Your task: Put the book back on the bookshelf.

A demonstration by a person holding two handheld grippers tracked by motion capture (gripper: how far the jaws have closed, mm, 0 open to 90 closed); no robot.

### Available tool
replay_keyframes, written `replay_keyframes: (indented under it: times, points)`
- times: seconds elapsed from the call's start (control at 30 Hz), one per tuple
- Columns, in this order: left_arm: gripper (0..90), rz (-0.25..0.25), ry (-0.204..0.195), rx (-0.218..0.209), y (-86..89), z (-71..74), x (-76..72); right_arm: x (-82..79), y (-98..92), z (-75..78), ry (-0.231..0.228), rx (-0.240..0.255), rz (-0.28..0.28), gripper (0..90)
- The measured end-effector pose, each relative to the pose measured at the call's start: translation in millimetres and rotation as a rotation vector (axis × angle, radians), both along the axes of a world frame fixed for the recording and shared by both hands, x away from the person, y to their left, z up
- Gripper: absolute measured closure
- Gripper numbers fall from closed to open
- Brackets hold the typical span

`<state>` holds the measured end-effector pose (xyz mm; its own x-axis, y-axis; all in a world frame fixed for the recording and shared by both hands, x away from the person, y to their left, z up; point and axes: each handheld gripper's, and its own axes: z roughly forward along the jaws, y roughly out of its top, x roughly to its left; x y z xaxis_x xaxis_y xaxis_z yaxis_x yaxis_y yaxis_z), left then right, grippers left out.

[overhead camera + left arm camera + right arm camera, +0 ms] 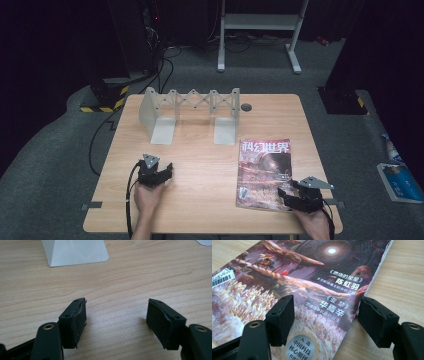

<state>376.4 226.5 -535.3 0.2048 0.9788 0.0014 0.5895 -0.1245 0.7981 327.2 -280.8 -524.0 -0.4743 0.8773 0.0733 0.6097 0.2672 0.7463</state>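
In the high view, a wooden desk (200, 165) carries a magazine (263, 172) lying flat on its right half, cover up, with red Chinese title characters along its top edge. Behind the desk's middle stands a grey expanding book rack (192, 112) with two upright end plates joined by a lattice of crossed bars. The right gripper (287, 196) sits at the magazine's lower right corner, held in a hand that enters from the bottom edge; its black body overlaps the cover's corner. The left gripper (169, 170) rests over bare wood on the desk's left half, well apart from the magazine, a cable trailing back from it. In the left gripper view, the left gripper (116, 320) has its fingers (75, 322) released and spread wide, with only the desk's wood grain between them; the flat foot of the rack's end plate (75, 252) lies ahead at the top of the picture. In the right gripper view, the right gripper (324, 320) also has its fingers (280, 318) spread apart and grasping nothing: one hovers over the magazine's (294, 287) illustrated cover, the other sits just beyond the cover's right edge over the desk (402, 277), so that edge runs between them. A barcode sticker (223, 277) shows near the cover's far left.
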Motion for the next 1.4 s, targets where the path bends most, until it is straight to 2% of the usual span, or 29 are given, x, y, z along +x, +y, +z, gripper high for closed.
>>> replay_keyframes:
  times: [0.2,0.53,0.7,0.97,1.4]
  points:
    - [32.3,0.001,0.000,0.001,-0.2,0.0,0.0,-10.9,0.8,0.3,0.004,0.003,0.028,29.8]
    - [32.3,0.002,-0.001,0.000,-0.4,-0.1,0.0,-18.5,3.1,-0.3,0.000,0.003,0.049,29.8]
    - [32.5,-0.030,0.001,0.002,-2.1,0.2,-1.4,-22.5,5.4,-1.8,-0.010,0.013,0.054,29.8]
    - [32.4,-0.049,0.011,-0.017,-0.2,1.3,-2.0,-24.3,13.3,-3.2,-0.023,0.017,0.090,29.8]
    - [31.5,-0.065,0.019,-0.044,0.8,2.0,-2.8,-22.3,29.0,-3.4,-0.023,0.019,0.117,29.8]
